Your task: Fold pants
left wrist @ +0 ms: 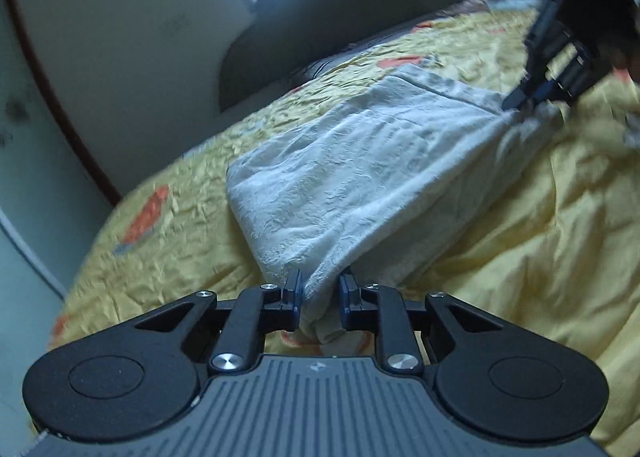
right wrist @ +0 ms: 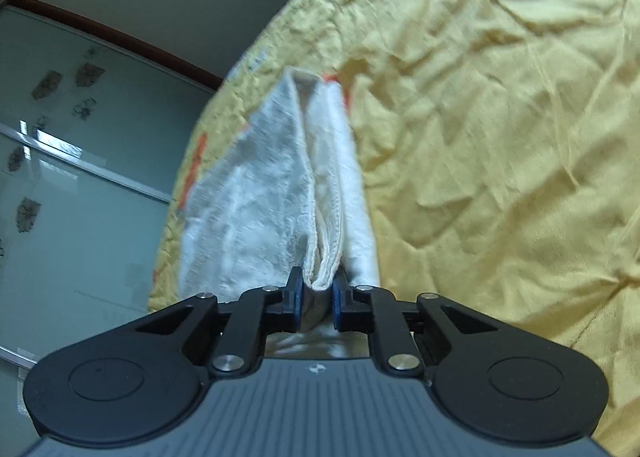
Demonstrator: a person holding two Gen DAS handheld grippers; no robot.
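Left hand-held gripper (left wrist: 320, 299): nearest in the left wrist view, jaws clamped on a bunched corner of the white pants (left wrist: 352, 177), fabric pinched between the blue pads (left wrist: 295, 297) and hanging slack below them. Right hand-held gripper (right wrist: 318, 297): nearest in the right wrist view, jaws clenched on a folded hem of the same pants (right wrist: 280, 193), several stacked layers visible between the pads. Pants: white, textured, folded lengthwise, drawn between the two grippers as a raised band above the bed (left wrist: 540, 237), far end of the fold resting on the cover toward the bed's left edge. In the left wrist view, right hand-held gripper (left wrist: 520, 97) also visible beyond the pants, toward the far right, tips closed on the far corner of the cloth. Bed cover: yellow, wrinkled, printed with orange and grey patches (left wrist: 148, 213), lying beneath and around the pants on all sides. Beyond the bed's far edge in the left wrist view: dark shaped headboard (left wrist: 360, 9) against a pale wall. Beyond the bed's left edge in the right wrist view: frosted glass panels (right wrist: 80, 161) with a dark flower pattern, framed in brown wood. Both views blurred toward the periphery.
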